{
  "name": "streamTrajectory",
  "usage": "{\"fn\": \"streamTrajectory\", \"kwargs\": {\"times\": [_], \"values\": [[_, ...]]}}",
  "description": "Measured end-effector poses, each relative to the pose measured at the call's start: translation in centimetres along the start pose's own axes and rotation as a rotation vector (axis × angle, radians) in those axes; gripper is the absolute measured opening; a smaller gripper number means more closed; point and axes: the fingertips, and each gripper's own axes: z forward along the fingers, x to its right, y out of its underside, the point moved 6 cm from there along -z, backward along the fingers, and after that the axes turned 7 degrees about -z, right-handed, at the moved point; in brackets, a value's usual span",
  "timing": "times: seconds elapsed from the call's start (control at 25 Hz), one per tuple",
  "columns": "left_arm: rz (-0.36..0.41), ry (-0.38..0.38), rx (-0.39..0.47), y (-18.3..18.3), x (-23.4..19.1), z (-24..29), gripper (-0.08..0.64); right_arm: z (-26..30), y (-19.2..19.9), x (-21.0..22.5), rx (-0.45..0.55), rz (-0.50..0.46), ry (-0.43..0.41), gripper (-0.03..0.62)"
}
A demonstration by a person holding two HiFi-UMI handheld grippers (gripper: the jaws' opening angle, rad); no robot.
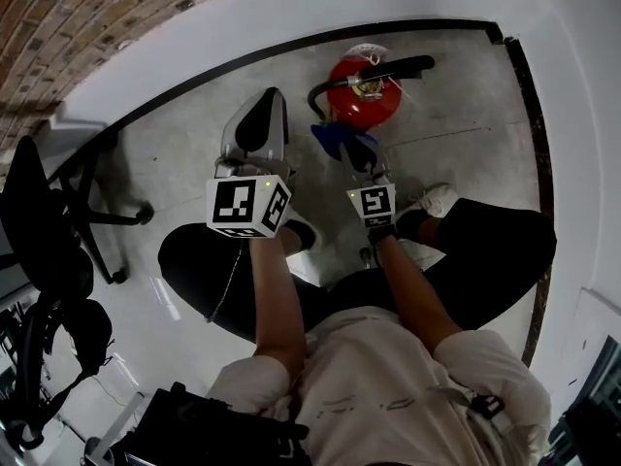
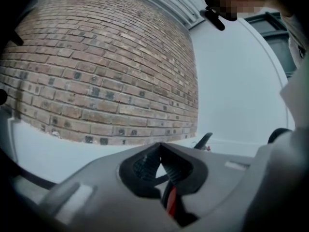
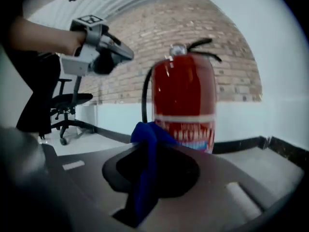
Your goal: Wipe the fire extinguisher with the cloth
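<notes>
The red fire extinguisher (image 3: 183,91) bears a white and blue label whose lettering is too blurred to read. It stands upright on the floor (image 1: 466,115) by the white wall. The right gripper (image 3: 150,138), its arm reaching forward, grips the blue cloth (image 3: 145,178) just before the extinguisher's lower body. The left gripper (image 1: 269,100) is raised alongside, its jaws closed on nothing.

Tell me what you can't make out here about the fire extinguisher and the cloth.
- Label print on the fire extinguisher: blurred in the right gripper view, its lower edge behind the cloth.
- Extinguisher base: behind the right gripper in that view.
- Cloth touching the extinguisher or not: no view settles it.
- Left gripper view: the left gripper hides all but the lever tip.
</notes>
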Motion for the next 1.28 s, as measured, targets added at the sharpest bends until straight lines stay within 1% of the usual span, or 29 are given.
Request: {"fn": "streamTrajectory", "kwargs": {"times": [0.04, 0.12, 0.28, 0.36, 0.44, 0.48, 0.52, 0.6, 0.64, 0.68, 0.72, 0.76, 0.8, 0.84, 0.88, 0.92, 1.08, 1.16, 1.24, 1.28], "values": [[0.000, -0.003, -0.009, 0.4, 0.0, 0.0, 0.000, 0.5, 2.7, 0.1, -0.056, 0.030, 0.006, 0.061], [-0.005, -0.009, -0.026, 1.2, -0.1, 0.1, 0.000, 1.8, 7.1, 0.0, -0.155, 0.059, -0.025, 0.061], [-0.031, -0.029, -0.061, 3.3, -0.7, -0.3, 0.000, 4.9, 14.0, -1.6, -0.314, 0.073, -0.157, 0.058], [-0.031, -0.041, -0.076, 4.3, -0.9, -0.4, 0.000, 5.9, 17.4, -1.8, -0.422, 0.116, -0.167, 0.060], [-0.028, -0.050, -0.093, 5.0, -1.0, -0.6, 0.000, 6.2, 20.9, -1.2, -0.530, 0.178, -0.150, 0.060], [-0.026, -0.053, -0.102, 5.3, -0.9, -0.7, 0.000, 6.2, 22.3, -0.9, -0.569, 0.199, -0.147, 0.063], [-0.024, -0.055, -0.109, 5.5, -0.9, -0.9, 0.000, 6.2, 23.0, -0.6, -0.594, 0.206, -0.152, 0.058], [-0.018, -0.060, -0.115, 5.5, -1.0, -0.9, 0.000, 6.8, 22.9, -0.5, -0.631, 0.199, -0.173, 0.060], [-0.018, -0.063, -0.114, 5.4, -1.0, -0.9, 0.000, 7.0, 22.7, -0.6, -0.661, 0.213, -0.185, 0.060], [-0.019, -0.063, -0.111, 5.1, -0.9, -0.9, 0.000, 6.9, 22.6, -0.7, -0.703, 0.251, -0.195, 0.058], [-0.018, -0.058, -0.105, 4.6, -0.6, -0.8, 0.000, 6.5, 22.3, -0.7, -0.743, 0.310, -0.198, 0.062], [-0.013, -0.048, -0.094, 3.9, -0.3, -0.6, 0.000, 5.9, 21.6, -0.6, -0.755, 0.384, -0.194, 0.064], [-0.005, -0.036, -0.080, 3.0, 0.0, -0.5, 0.000, 5.4, 20.2, -0.4, -0.720, 0.462, -0.188, 0.063], [0.002, -0.023, -0.062, 2.1, 0.3, -0.3, 0.000, 4.9, 18.1, -0.3, -0.647, 0.530, -0.186, 0.063], [0.010, -0.011, -0.044, 1.2, 0.6, -0.1, 0.000, 4.4, 15.7, -0.3, -0.564, 0.573, -0.188, 0.063], [0.018, -0.001, -0.027, 0.3, 0.8, 0.0, 0.000, 3.6, 13.0, -0.3, -0.491, 0.587, -0.190, 0.063], [0.036, 0.031, 0.042, -2.9, 1.6, 0.1, 0.000, -0.3, 2.5, 0.9, -0.257, 0.566, -0.177, 0.066], [0.036, 0.050, 0.072, -4.0, 2.0, 0.1, 0.000, -2.0, -3.6, 2.4, -0.106, 0.547, -0.194, 0.067], [0.024, 0.059, 0.092, -4.4, 2.1, -0.1, 0.000, -3.7, -10.5, 4.1, 0.073, 0.477, -0.190, 0.067], [0.014, 0.060, 0.096, -4.3, 2.1, -0.2, 0.000, -4.5, -13.7, 5.0, 0.152, 0.418, -0.167, 0.066]]}}
